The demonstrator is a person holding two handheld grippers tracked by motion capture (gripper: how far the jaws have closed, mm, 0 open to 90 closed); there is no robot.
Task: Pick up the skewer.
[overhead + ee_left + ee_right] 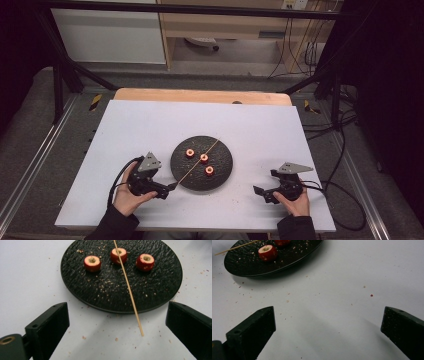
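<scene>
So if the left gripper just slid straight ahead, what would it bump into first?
Probably the near end of the wooden skewer, which sticks out over the rim of the black plate between the open jaws of the left gripper. The plate's edge comes right after, though depth is hard to judge.

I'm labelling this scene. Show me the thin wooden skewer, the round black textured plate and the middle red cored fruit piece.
thin wooden skewer (130, 290), left gripper view, mid-shaft.
round black textured plate (75, 287), left gripper view, bare part near left rim.
middle red cored fruit piece (117, 253), left gripper view, cut top, left of the skewer.
</scene>
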